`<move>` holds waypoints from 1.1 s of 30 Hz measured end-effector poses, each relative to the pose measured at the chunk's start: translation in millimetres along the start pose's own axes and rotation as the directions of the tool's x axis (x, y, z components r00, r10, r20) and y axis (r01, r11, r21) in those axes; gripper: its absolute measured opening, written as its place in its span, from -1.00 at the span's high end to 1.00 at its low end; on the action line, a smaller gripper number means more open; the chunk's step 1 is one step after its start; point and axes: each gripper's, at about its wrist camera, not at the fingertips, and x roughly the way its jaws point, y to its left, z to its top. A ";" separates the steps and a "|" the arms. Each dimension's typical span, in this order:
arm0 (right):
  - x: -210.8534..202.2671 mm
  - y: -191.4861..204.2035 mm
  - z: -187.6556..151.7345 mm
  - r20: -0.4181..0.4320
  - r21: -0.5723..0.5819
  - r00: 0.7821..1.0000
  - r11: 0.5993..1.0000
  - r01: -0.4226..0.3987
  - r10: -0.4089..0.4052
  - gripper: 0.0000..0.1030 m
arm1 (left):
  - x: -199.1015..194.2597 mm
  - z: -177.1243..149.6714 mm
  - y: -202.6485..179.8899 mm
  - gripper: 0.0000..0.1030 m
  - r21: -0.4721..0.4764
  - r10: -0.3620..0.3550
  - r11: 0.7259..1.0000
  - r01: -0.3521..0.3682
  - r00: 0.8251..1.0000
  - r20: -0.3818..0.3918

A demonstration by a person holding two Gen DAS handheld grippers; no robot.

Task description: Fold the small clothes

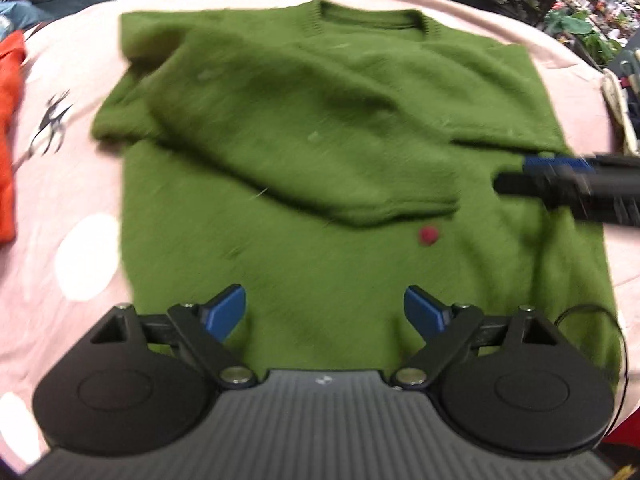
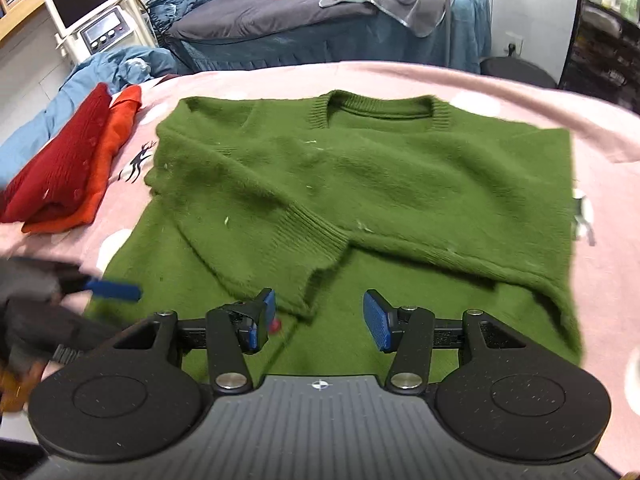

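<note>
I see the green sweater (image 2: pixel 360 184) lying flat on the pink bedsheet (image 2: pixel 400 76), collar at the far side, both sleeves folded across the chest, cuffs overlapping near the middle. My left gripper (image 1: pixel 324 312) hangs over the hem, jaws spread wide, nothing between them. My right gripper (image 2: pixel 316 320) sits over the lower front just below a sleeve cuff, jaws also apart and empty. A small red dot (image 1: pixel 428 235) shows on the sweater front. The red folded garment (image 2: pixel 60 168) and the orange one (image 2: pixel 108 160) are stacked left of the sweater, apart from it. The left wrist view is motion-blurred.
</note>
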 end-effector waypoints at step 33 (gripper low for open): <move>-50.2 -105.1 77.9 0.144 0.503 0.990 0.861 -0.072 -0.001 0.85 | 2.5 -2.3 20.7 -0.78 -0.098 0.019 0.995 -0.019 1.000 0.000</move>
